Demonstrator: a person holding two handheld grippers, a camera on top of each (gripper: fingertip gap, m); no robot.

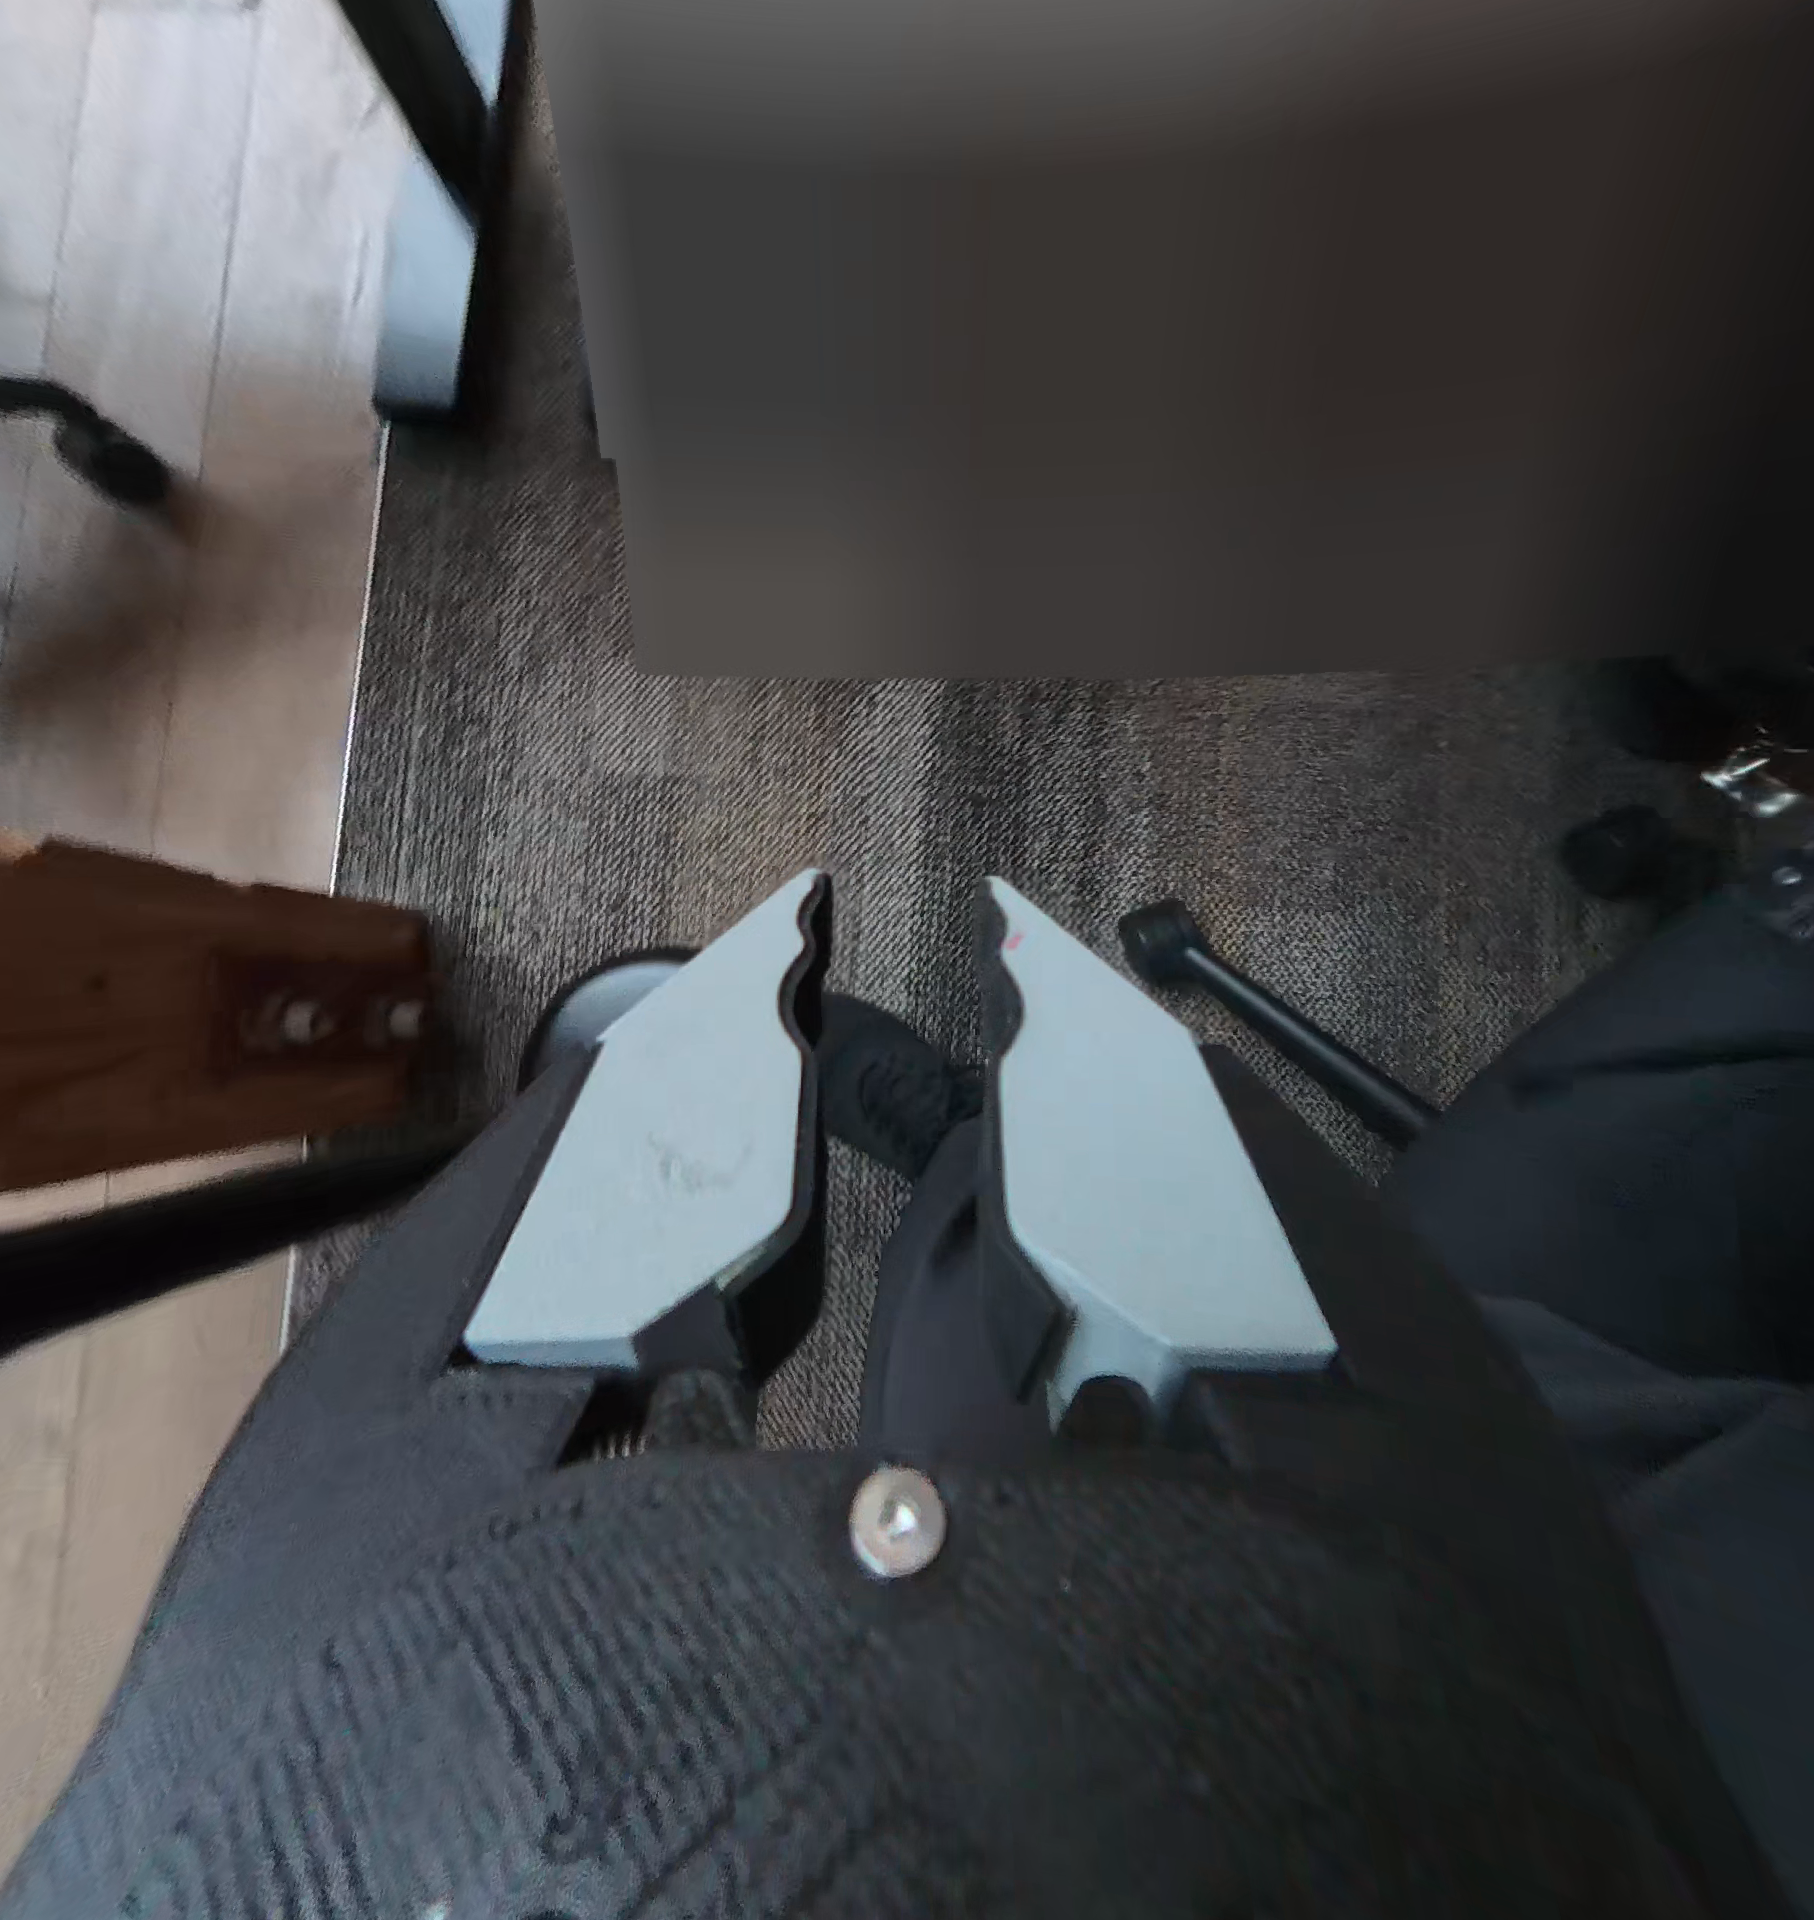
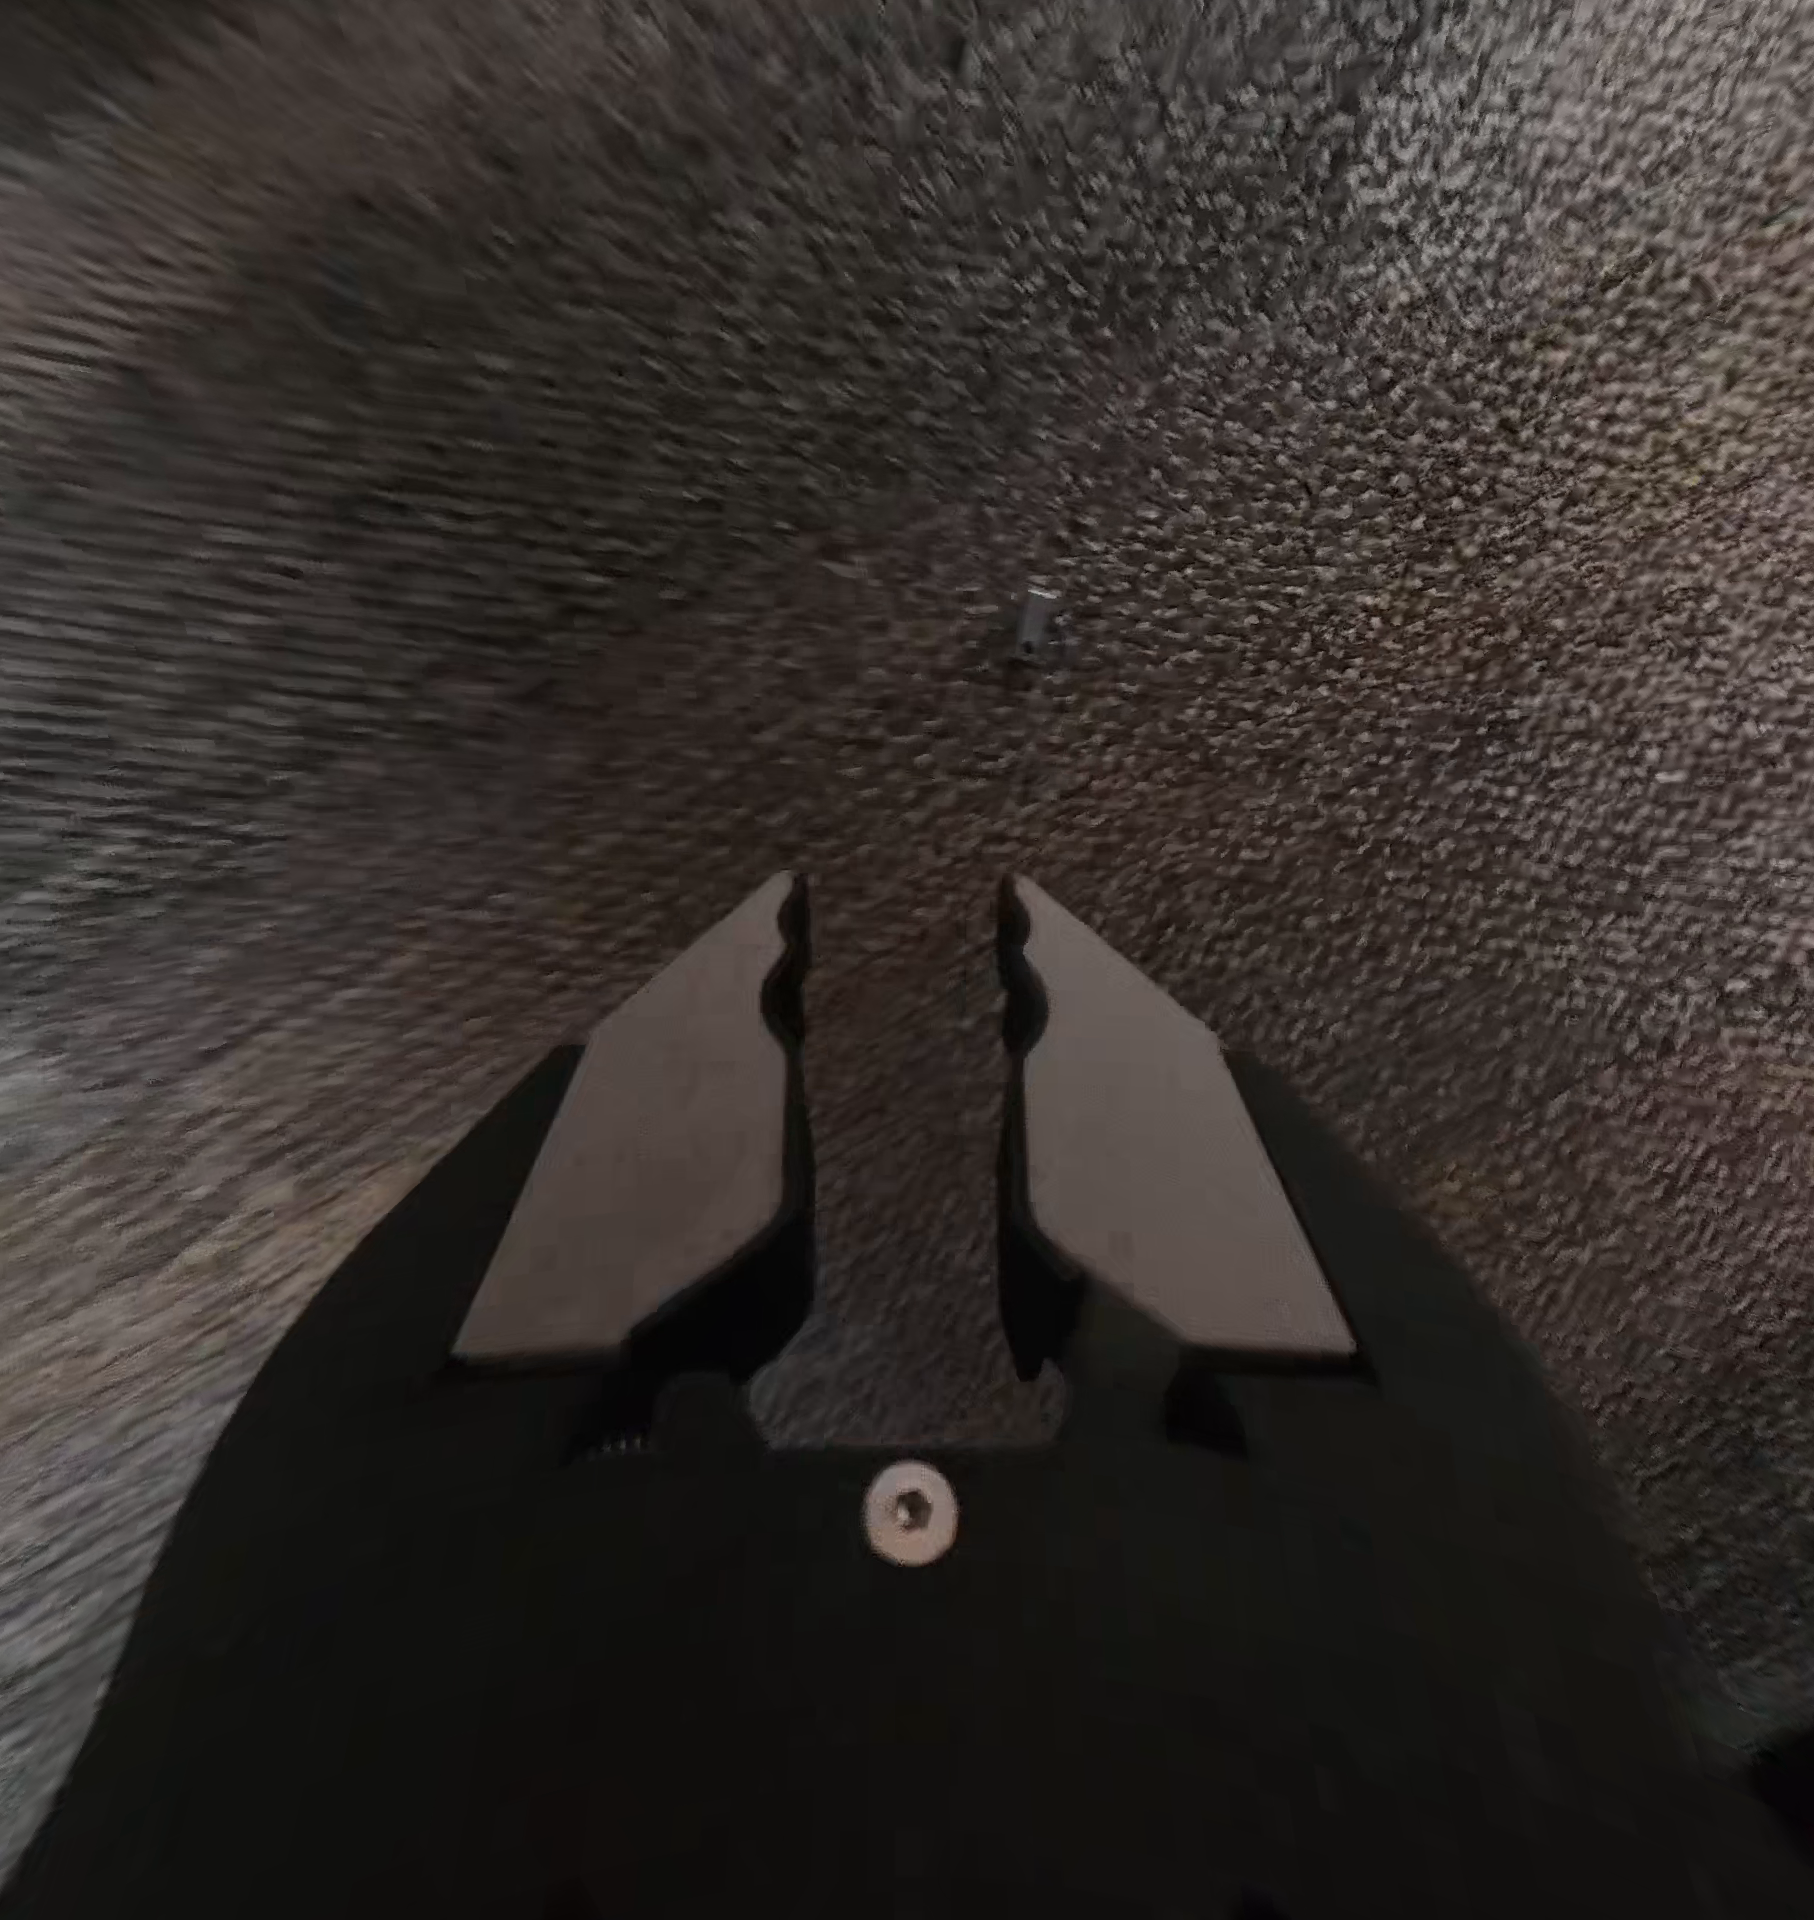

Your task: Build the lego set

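We see only one candidate for a piece of the lego set: a tiny pale grey object [image 2: 1036, 621] lying on the carpet [image 2: 1402, 520] ahead of the right gripper [image 2: 903, 883], too small for us to tell what it is. It sits well apart from the fingertips, slightly right of the gap between them. The right gripper points down at the floor with its jaws parted and nothing between them; through the gap we see only the speckled grey-brown carpet, blurred toward the left edge.

Our left gripper [image 1: 903, 883] is likewise open and holds nothing, its pale grey fingers [image 1: 674, 1122] spread over the same grey carpet [image 1: 674, 748]. Between and below the fingers we make out a dark shoe-like shape [image 1: 892, 1091], which is partly hidden. To the right a thin black leg with a rubber foot [image 1: 1157, 930] rests on the carpet, beside dark clothing [image 1: 1661, 1195]. At the left a brown wooden beam with two bolts [image 1: 176, 997] juts in over the edge where carpet meets pale wood flooring [image 1: 176, 312]. Farther left we see a black chair caster [image 1: 118, 457], blurred.
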